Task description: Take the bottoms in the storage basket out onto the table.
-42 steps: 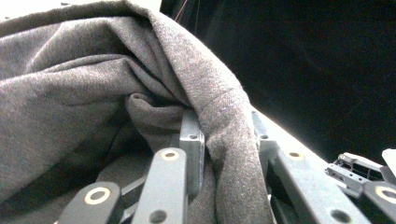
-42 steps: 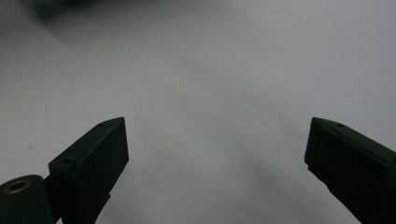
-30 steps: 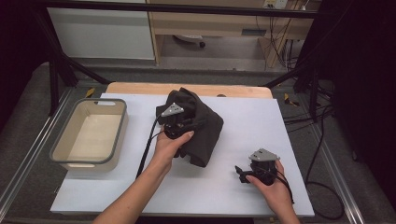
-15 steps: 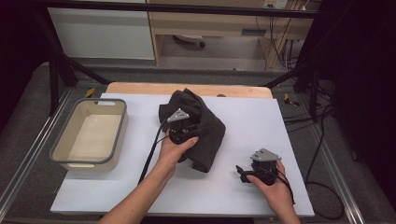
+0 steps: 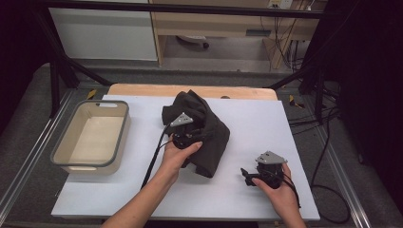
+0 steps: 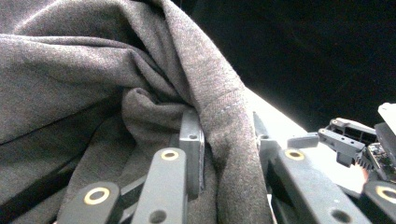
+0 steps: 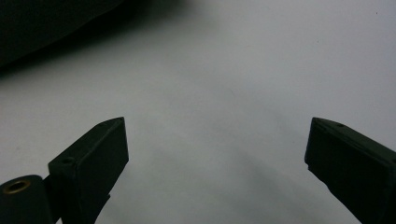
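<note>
**Asker:** What is the setting?

**Describer:** White sheeting covers a table point(image 5: 266, 128) seen from above, with a strip of bare wood along its far edge. Dark floor and black frame legs surround it, and pale cabinets stand behind.

**Asker:** What is the left gripper doing?

**Describer:** The left gripper point(image 6: 226, 149) is clamped on a fold of a dark grey-brown cloth point(image 6: 93, 93). In its own view the two jaws stand close together with a ridge of fabric pinched between them, and more cloth bunches up to the left. From above, the left gripper point(image 5: 190, 137) sits on the heap of cloth point(image 5: 214, 137) near the middle of the table, a hand wrapped round its body and a black cable trailing back toward the person.

**Asker:** And the right one?

**Describer:** The right gripper point(image 7: 215, 154) has its jaws spread wide over bare white surface, nothing between them. From above, the right gripper point(image 5: 247, 173) is held low near the front right of the table, pointing left, well apart from the cloth.

**Asker:** Anything else on the table?

**Describer:** A beige tub with a grey rim point(image 5: 59, 152) sits at the left edge, apart from the cloth.
</note>
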Tool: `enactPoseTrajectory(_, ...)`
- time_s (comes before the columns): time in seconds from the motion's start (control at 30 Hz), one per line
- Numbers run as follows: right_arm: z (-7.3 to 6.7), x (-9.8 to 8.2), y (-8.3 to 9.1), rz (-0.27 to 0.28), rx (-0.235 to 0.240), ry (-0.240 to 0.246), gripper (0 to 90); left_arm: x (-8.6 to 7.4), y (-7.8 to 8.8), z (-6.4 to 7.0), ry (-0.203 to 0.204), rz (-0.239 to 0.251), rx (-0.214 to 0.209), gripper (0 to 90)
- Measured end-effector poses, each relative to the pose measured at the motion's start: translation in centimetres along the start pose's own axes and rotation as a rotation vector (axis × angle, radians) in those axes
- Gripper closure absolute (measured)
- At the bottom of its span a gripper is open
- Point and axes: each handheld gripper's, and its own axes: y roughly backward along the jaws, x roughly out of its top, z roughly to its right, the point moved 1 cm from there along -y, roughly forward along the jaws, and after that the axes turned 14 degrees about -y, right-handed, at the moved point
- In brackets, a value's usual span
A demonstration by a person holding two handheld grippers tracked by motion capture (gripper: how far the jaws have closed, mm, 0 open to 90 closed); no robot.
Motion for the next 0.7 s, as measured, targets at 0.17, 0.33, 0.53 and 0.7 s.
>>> enactPoseTrajectory(0.17,0.08,-0.02,-0.05,0.0,0.004,0.001,6.9,0.09,0.11,-0.1,0.005,0.006,-0.004,72.5)
enactPoseTrajectory(0.33,0.1,-0.01,0.0,0.001,0.001,-0.001,6.9,-0.07,0.04,0.21,0.002,-0.001,-0.013,72.4)
enactPoseTrajectory(0.53,0.07,-0.01,0.11,0.01,0.008,-0.006,6.8,0.14,-0.02,0.42,0.017,0.01,-0.021,72.5)
enactPoseTrajectory(0.7,0.12,-0.05,0.24,0.008,0.004,0.0,6.8,-0.13,-0.23,0.72,0.006,-0.005,-0.028,72.6)
